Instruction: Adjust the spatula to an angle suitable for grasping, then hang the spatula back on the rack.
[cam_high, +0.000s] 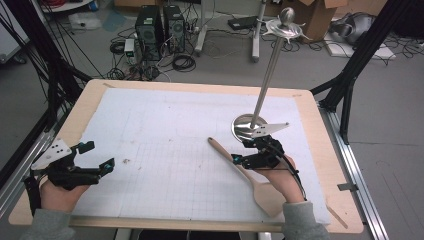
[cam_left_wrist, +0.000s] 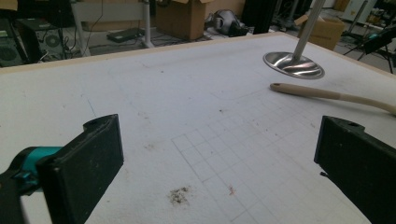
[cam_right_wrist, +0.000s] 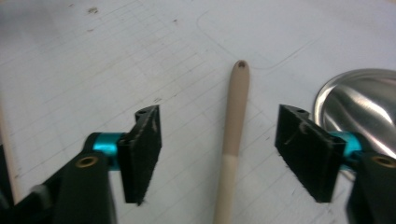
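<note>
1. Near the right edge of the tabletop a metal stand rises on a round shiny base with a tall pole, topped by a knob and hooks; it stands just behind the right claw.
2. A wooden spatula lies slanted on the white grid sheet, its handle end pointing toward the middle and its blade toward the near edge beside the right hand.
3. The right claw is released, its jaws spread to either side of the spatula handle without touching it; the stand's base sits close by its right jaw.
4. By the near left corner the left claw is released too, with nothing between its jaws; bare sheet stretches ahead of it.
5. The wide middle and far part of the sheet lie open.
6. Part of the blade is hidden by the right hand; small dark specks mark the sheet.
</note>
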